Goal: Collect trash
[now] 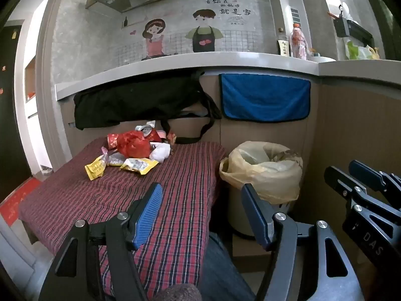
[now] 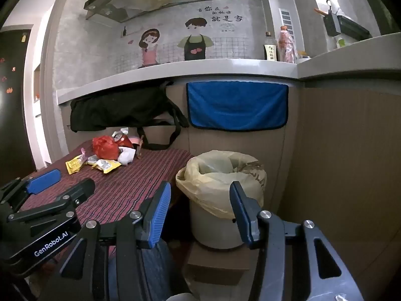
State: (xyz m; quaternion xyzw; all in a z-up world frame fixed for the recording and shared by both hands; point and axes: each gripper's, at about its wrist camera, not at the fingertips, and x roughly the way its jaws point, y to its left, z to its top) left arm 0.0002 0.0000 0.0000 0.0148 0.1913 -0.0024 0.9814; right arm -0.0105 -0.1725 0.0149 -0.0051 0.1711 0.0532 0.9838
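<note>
A heap of trash lies at the far end of the red plaid table: a crumpled red bag, a crushed red can, white paper and yellow wrappers. To the table's right stands a bin lined with a yellowish bag. My left gripper hovers open over the table's near right edge, nothing between its fingers. My right gripper is open and empty in front of the bin, with the trash heap far to its left.
A black bag and a blue towel hang under a grey counter behind the table. Bottles stand on the counter. A person's jeans-clad leg shows below, between table and bin.
</note>
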